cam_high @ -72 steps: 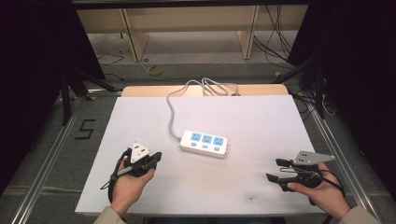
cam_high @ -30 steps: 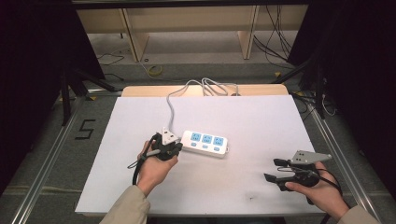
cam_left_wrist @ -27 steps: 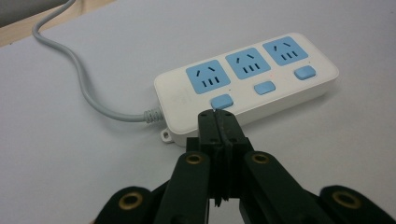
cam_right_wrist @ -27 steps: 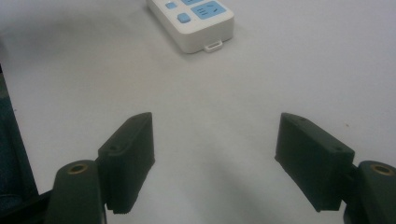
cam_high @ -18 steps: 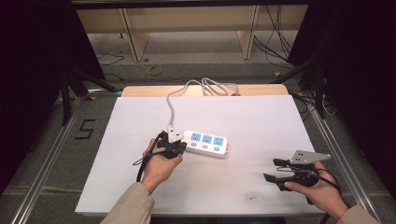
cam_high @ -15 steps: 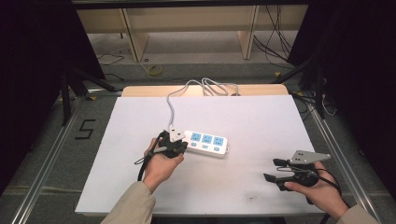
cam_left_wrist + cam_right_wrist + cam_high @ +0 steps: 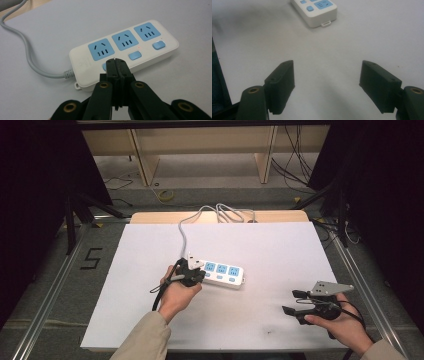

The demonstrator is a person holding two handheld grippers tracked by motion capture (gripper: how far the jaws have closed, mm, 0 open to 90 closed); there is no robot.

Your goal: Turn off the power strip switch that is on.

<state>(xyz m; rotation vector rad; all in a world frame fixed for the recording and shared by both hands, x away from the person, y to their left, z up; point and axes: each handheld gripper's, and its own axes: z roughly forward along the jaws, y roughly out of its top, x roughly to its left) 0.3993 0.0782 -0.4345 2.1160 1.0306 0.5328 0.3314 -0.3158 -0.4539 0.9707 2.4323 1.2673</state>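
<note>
The left tool [image 7: 117,62], jaws together, is touching the power strip's [image 7: 125,51] near-left button; the right tool [image 7: 327,82] is resting apart.

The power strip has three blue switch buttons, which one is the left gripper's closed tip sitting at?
The button at the cable end of the power strip, half hidden behind the left gripper; the middle button and far-end button sit fully exposed.

Even overhead light falls bright on the white bench [image 7: 280,250], while the surroundings sink into darkness. Soft shadows spread between and ahead of the right gripper's fingers [image 7: 282,82]. Nearest the lens those fingers blur. No glare anywhere.
</note>
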